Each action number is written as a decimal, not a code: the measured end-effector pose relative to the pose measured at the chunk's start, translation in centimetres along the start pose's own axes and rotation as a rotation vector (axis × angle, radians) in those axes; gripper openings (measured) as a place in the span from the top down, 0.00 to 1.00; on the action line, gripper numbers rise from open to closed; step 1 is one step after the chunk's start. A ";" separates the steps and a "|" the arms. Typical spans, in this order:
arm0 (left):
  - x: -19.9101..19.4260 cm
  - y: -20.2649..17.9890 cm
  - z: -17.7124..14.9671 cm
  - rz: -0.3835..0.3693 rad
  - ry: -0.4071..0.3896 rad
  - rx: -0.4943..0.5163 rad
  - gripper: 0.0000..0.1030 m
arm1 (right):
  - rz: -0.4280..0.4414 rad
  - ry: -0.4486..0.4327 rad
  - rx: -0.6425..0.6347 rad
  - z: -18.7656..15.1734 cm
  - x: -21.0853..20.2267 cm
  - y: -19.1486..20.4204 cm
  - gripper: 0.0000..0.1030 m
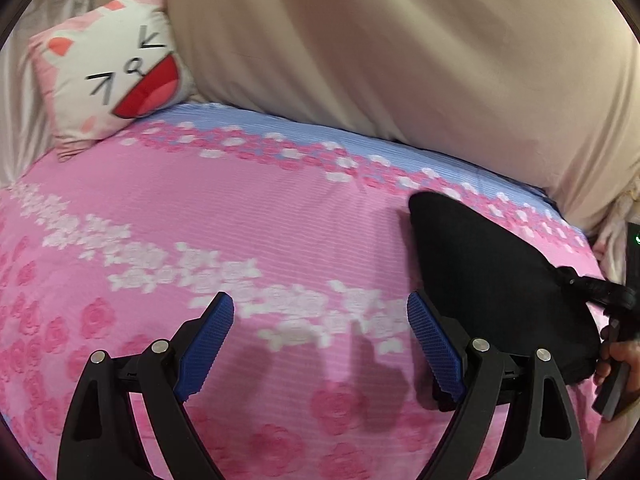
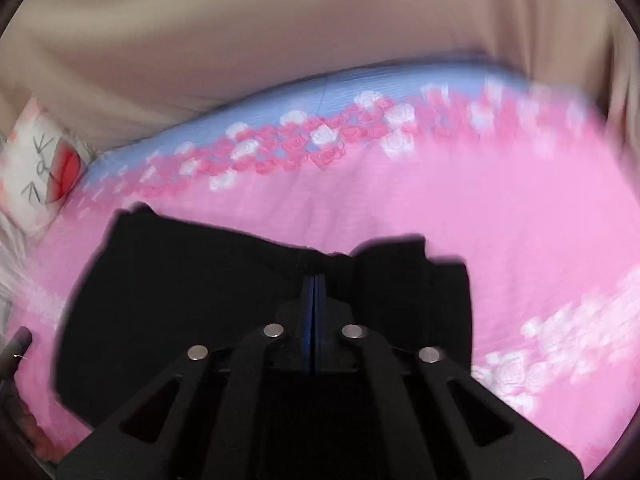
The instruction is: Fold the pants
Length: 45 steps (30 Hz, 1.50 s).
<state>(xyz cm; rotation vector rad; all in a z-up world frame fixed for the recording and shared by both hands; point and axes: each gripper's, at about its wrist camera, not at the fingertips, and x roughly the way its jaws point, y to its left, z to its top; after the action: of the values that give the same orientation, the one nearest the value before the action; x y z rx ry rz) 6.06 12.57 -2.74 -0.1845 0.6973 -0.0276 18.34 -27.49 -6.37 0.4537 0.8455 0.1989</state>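
Observation:
The black pants (image 1: 492, 276) lie bunched on the pink flowered bedspread (image 1: 240, 216) at the right of the left wrist view. My left gripper (image 1: 320, 316) is open and empty, just left of the pants, over bare bedspread. In the right wrist view the pants (image 2: 180, 300) fill the lower middle, and my right gripper (image 2: 315, 280) is shut on a fold of the pants, its blue pads pressed together. The right gripper and the hand holding it also show at the right edge of the left wrist view (image 1: 600, 292).
A cat-face cushion (image 1: 116, 72) sits at the bed's far left corner; it also shows in the right wrist view (image 2: 36, 172). A beige curtain (image 1: 400, 48) hangs behind the bed. The bedspread (image 2: 480, 208) stretches to the right.

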 end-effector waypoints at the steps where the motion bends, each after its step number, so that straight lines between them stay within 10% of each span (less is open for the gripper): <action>1: 0.2 -1.0 0.1 -0.006 0.013 0.019 0.17 | -0.027 -0.058 -0.015 -0.1 -2.5 1.1 0.95; 3: 0.2 -2.2 0.1 -0.016 0.019 0.036 0.17 | -0.027 -0.160 -0.164 -0.9 -5.5 4.0 0.94; 7: -0.8 -4.3 -0.3 -0.030 -0.008 0.082 0.16 | -0.148 -0.036 -0.219 -2.7 -2.2 1.7 0.98; 10: -1.5 -5.8 -0.7 -0.024 -0.012 0.131 0.17 | -0.028 -0.055 -0.059 -2.7 -4.0 -0.1 0.94; 13: -2.2 -6.9 -0.8 -0.012 -0.028 0.164 0.16 | -0.025 -0.153 -0.206 -4.0 -8.0 3.3 0.90; 17: -1.5 -8.8 -1.1 -0.035 -0.001 0.199 0.16 | -0.133 -0.011 -0.318 -7.3 -4.3 2.3 0.97; 26: 3.4 -10.6 -3.1 0.007 0.195 0.238 0.16 | -0.136 -0.109 -0.209 -8.0 -10.2 0.2 0.89; 45: 3.3 -10.5 -2.8 0.029 0.224 0.244 0.15 | -0.013 -0.071 -0.231 -7.8 -10.5 4.3 0.92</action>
<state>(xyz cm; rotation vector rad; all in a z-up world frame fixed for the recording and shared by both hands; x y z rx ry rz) 7.13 1.48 -5.05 0.0645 0.9129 -0.1062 5.60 -24.92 -1.82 0.2376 0.7450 0.2637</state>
